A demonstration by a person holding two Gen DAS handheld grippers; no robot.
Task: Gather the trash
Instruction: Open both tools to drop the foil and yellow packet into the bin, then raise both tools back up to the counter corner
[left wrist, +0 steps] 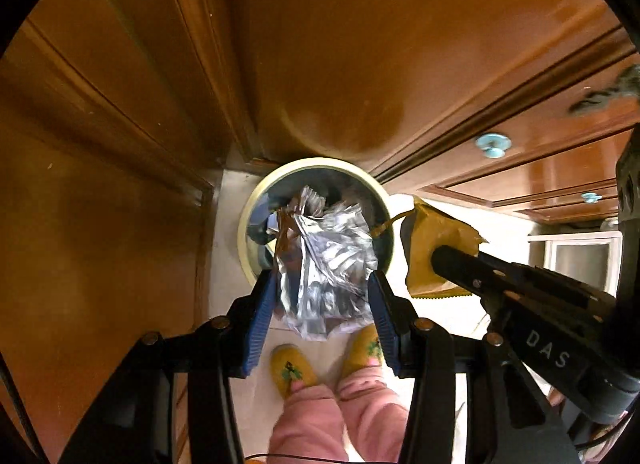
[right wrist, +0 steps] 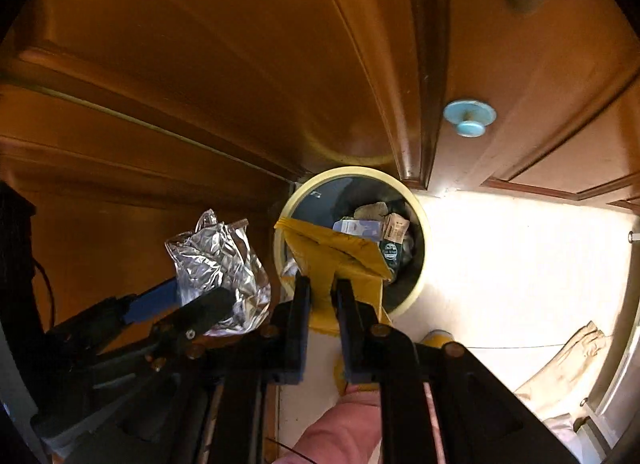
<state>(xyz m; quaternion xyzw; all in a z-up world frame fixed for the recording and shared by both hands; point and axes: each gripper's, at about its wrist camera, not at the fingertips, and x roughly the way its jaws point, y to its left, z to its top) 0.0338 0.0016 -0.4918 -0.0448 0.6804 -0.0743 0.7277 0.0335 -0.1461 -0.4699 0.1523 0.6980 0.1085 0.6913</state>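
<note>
My left gripper (left wrist: 322,292) is shut on a crumpled silver foil wrapper (left wrist: 328,260) and holds it above the round bin (left wrist: 256,199), which has a cream rim and stands on the floor by the wooden cabinets. My right gripper (right wrist: 323,284) is shut on a yellow wrapper (right wrist: 336,252) held over the bin's near rim (right wrist: 420,215). Inside the bin lie several pieces of trash (right wrist: 384,232). The yellow wrapper (left wrist: 436,248) shows right of the bin in the left wrist view; the foil wrapper (right wrist: 220,260) shows left of it in the right wrist view.
Wooden cabinet doors (left wrist: 340,43) with pale blue knobs (right wrist: 470,117) rise behind the bin. The person's yellow slippers (left wrist: 292,368) and pink trousers (left wrist: 320,420) stand on the white floor (right wrist: 500,264). A light cloth (right wrist: 560,368) lies at the right.
</note>
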